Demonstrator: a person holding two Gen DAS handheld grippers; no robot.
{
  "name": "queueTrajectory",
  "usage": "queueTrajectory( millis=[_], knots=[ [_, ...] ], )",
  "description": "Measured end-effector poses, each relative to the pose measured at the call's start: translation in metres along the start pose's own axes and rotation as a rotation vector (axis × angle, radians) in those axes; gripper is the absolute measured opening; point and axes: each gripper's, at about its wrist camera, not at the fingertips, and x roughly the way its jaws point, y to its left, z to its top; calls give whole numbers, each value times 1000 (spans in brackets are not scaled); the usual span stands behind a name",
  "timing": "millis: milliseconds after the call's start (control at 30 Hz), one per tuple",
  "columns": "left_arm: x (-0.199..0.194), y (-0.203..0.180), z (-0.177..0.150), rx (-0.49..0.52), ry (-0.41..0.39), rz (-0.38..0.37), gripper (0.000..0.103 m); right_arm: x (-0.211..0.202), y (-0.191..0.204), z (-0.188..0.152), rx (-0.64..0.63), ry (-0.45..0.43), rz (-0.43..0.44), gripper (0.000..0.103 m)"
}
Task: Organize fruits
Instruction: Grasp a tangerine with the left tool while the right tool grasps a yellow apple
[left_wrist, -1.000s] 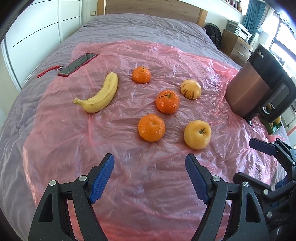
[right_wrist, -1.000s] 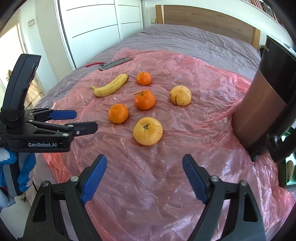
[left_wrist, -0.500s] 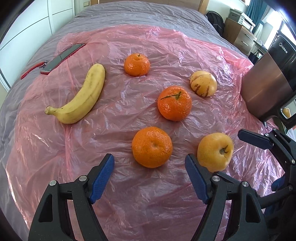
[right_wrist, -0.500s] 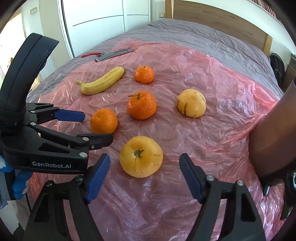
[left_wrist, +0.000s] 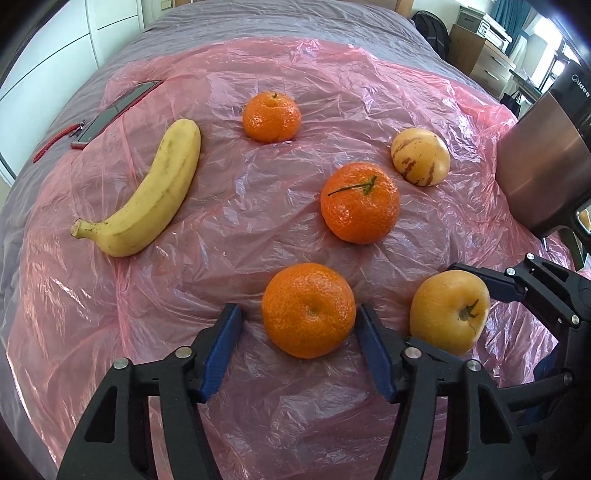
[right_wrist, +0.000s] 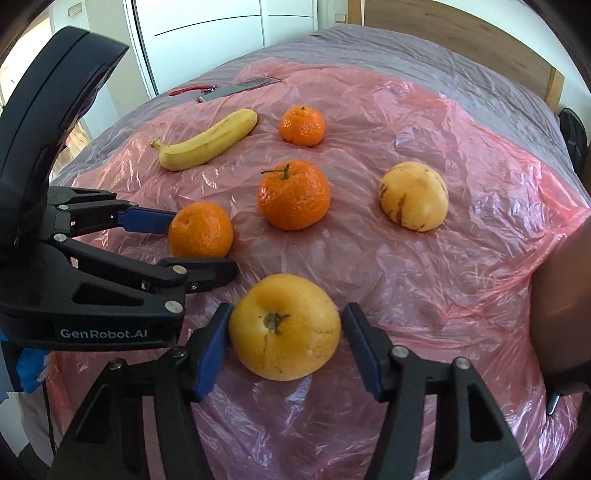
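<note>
I am counting three mandarins (left_wrist: 271, 116) (left_wrist: 359, 202) (left_wrist: 308, 310), one banana (left_wrist: 147, 195), one yellow apple (left_wrist: 448, 311) and one striped pepino melon (left_wrist: 420, 156), six fruits lying on the pink plastic sheet (left_wrist: 258, 221). I am also seeing one phone (left_wrist: 114, 109).

We note both grippers have descended: the left gripper (left_wrist: 295, 332) now straddles the nearest orange (left_wrist: 308, 309), the right gripper (right_wrist: 286, 332) the yellow apple (right_wrist: 284, 326), jaws closing.
</note>
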Motion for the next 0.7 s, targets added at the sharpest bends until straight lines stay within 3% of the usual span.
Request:
queueTrajectory(
  millis=[67,233,700],
  knots=[
    [1,-1,2,0,1,-2,52,2,0,1,-3,-1,9,49],
    [5,-2,4,5,4,-8,40,5,-2,0,8,2,30,48],
    [-22,2,-1,-37,-65,-15,38,-19,-9,-3,68,-33,51,47]
  ],
)
